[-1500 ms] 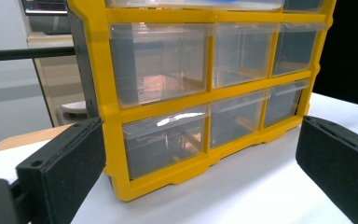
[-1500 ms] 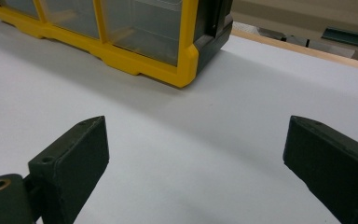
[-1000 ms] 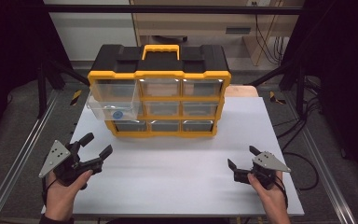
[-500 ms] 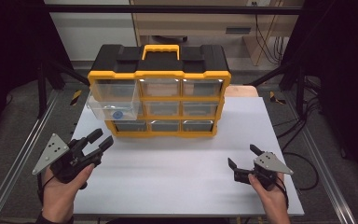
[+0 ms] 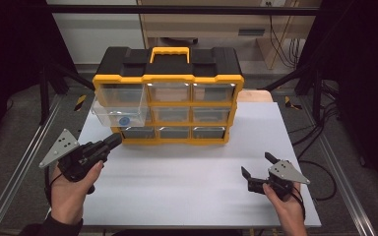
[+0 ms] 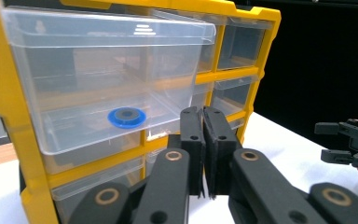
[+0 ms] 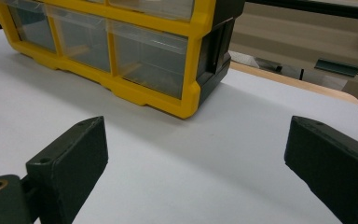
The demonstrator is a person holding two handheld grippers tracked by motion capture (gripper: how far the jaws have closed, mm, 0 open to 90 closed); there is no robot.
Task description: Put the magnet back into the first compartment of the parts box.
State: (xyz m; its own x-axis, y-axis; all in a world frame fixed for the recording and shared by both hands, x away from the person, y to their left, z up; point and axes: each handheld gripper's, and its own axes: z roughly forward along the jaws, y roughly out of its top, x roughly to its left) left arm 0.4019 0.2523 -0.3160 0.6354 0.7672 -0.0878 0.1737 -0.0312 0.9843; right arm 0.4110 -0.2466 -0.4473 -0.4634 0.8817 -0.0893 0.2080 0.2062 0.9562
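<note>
A yellow and black organizer (image 5: 170, 93) with clear drawers stands at the back of the white table (image 5: 187, 177). Its middle-left drawer (image 5: 119, 115) is pulled out, and a blue ring (image 6: 127, 116) lies inside it. My left gripper (image 5: 114, 141) hovers just in front of the organizer's lower left corner, below that drawer. Its jaws have just been closing and now meet with nothing between them. In the left gripper view the shut gripper (image 6: 203, 114) points at the organizer's front. My right gripper (image 5: 259, 164) rests open near the table's front right, empty. Its own view shows the organizer's right end (image 7: 121, 51).
The organizer has a yellow carry handle (image 5: 170, 50) on top. A wooden board (image 5: 256, 96) lies behind its right end. Metal rails (image 5: 15, 172) run along the table's left side. Bare white table lies between the two grippers.
My left gripper's jaws have gone from wide open to shut, and the hand has risen and moved toward the organizer. The right gripper has stayed where it was.
</note>
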